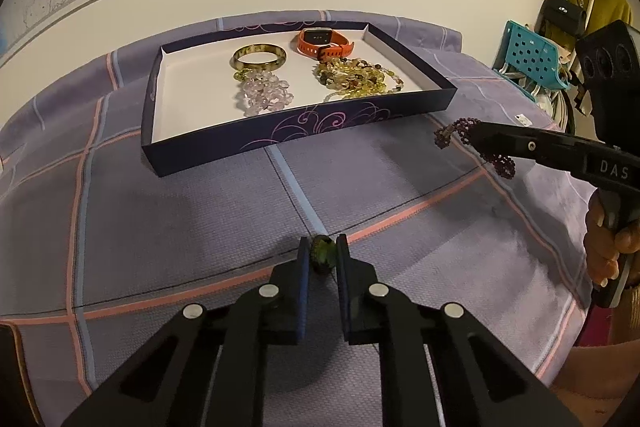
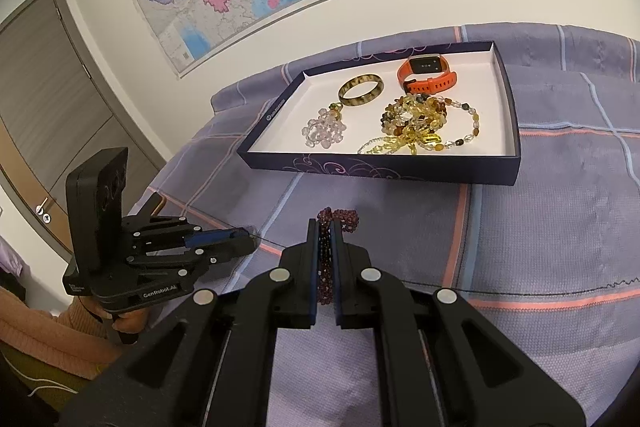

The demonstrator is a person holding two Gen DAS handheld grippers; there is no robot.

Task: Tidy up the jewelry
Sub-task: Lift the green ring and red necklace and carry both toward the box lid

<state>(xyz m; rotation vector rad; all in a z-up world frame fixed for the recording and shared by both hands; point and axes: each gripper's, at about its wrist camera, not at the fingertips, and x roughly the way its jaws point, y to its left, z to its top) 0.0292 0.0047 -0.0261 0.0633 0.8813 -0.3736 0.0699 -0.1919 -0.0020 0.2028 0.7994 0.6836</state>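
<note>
left wrist view: my left gripper point(image 1: 323, 254) pinches a small green bead point(image 1: 323, 253) only at the fingertips, so it may slip onto the bedspread point(image 1: 160, 227). my right gripper point(image 2: 325, 247) clamps the garnet bracelet point(image 2: 338, 221); the tray point(image 1: 280, 135) is well apart.

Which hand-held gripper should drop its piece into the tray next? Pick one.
Right. The right hand-held gripper is shut on the purple bracelet, lifted near the tray; the left still sits low at a green bead.
</note>
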